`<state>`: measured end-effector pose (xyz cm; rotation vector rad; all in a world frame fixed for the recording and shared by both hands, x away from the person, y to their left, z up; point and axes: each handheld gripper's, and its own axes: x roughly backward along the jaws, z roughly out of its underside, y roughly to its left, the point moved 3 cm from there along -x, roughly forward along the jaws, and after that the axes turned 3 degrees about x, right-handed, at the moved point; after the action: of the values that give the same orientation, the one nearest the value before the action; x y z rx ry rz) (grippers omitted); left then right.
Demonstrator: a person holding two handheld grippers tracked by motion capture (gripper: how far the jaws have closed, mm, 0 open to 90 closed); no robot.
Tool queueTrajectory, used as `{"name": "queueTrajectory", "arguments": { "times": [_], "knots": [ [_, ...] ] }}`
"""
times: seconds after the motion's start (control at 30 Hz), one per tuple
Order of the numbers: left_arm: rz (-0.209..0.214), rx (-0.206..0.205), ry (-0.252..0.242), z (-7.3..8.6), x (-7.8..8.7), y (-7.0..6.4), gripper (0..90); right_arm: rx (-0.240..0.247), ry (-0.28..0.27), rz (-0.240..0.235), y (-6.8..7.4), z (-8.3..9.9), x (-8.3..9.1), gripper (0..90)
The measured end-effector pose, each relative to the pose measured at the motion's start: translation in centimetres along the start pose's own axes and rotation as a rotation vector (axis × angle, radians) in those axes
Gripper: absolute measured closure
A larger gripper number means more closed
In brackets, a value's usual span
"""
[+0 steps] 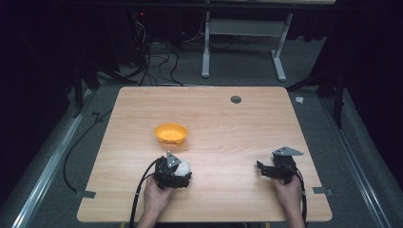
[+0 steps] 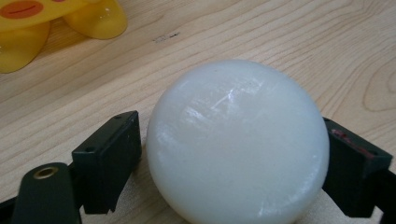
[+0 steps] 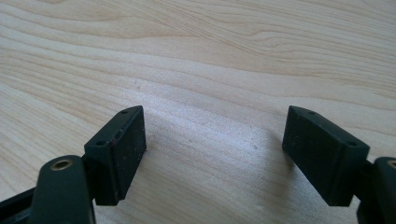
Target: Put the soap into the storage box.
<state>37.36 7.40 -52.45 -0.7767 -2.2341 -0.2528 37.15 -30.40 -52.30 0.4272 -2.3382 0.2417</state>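
A white ball (image 2: 236, 140) rests on the wooden table (image 1: 228, 128) between the jaws of my left gripper (image 2: 231, 163), which press against its two sides. The high view places that ball (image 1: 182, 167) and the left gripper (image 1: 177, 172) near the front of the table, left of centre. Just beyond them stands an orange bowl (image 1: 171, 134); its yellow-orange feet and rim (image 2: 28, 28) fill the top left corner of the left gripper view. My right gripper (image 1: 262, 170) lies low over the table at the front right. Its jaws (image 3: 215, 149) stand wide apart over bare wood.
A dark round grommet (image 1: 235, 99) sits in the table near its far edge. Black cables trail from both grippers toward the front edge. Beyond the table are a white desk frame (image 1: 247, 42) and loose cables on the floor.
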Motion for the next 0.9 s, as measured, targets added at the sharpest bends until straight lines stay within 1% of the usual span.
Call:
{"name": "queueTrajectory", "arguments": {
  "times": [0.1,0.57,0.63,0.7,0.83,0.9],
  "knots": [
    [0.007,-0.013,-0.011,0.0,0.1,-0.2,23.9,0.001,0.000,0.000,0.0,0.0,0.0,22.4],
    [0.026,-0.007,-0.002,0.0,0.3,0.1,24.3,0.002,0.001,-0.001,0.0,0.0,0.0,22.5],
    [0.025,-0.008,-0.004,-0.1,0.5,0.1,24.3,0.002,0.001,-0.001,0.0,0.0,0.0,22.4],
    [0.034,0.003,-0.022,-0.2,0.9,0.2,24.3,0.003,0.001,-0.001,0.0,0.0,0.0,22.4],
    [0.048,0.012,-0.031,-0.3,1.2,0.3,24.3,0.003,0.000,-0.001,0.0,0.0,0.0,22.4],
    [0.043,0.012,-0.034,-0.3,1.4,0.4,24.3,0.002,0.001,0.000,0.0,0.0,0.0,22.4]
  ]
}}
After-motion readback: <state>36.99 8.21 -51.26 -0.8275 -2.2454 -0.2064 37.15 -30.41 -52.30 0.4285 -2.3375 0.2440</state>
